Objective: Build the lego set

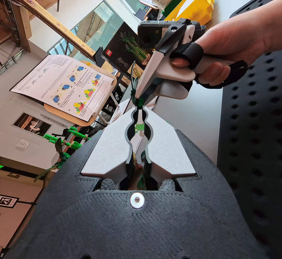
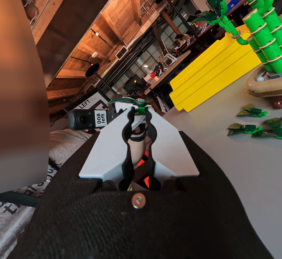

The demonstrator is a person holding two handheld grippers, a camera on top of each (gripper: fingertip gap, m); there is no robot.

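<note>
My left gripper (image 1: 138, 108) is shut on the bright green stub of a small leaf piece (image 1: 139, 101). My right gripper (image 1: 136, 97), held by a hand, comes in from the upper right and pinches the same piece, whose dark green leaf (image 1: 132, 74) sticks up beside its finger. In the right wrist view my right gripper (image 2: 140, 109) is shut on the green stub (image 2: 141, 110), with the leaf (image 2: 121, 99) curving left. The left gripper's camera (image 2: 82, 119) sits just behind. The green bamboo model (image 2: 265, 38) stands in a tan pot (image 2: 259, 88) on the right.
Loose leaf clusters (image 2: 251, 112) lie on the grey table (image 2: 213, 144) near the pot. A yellow bin (image 2: 213, 71) stands behind them. An instruction sheet (image 1: 64, 83) on a wooden board and the set's black box (image 1: 122, 53) stand beyond. A black perforated surface (image 1: 251, 129) lies to the right. The tips of both grippers are at nearly the same place. The green bamboo model (image 2: 265, 38) is about 20 centimetres from both grippers' fingertips.
</note>
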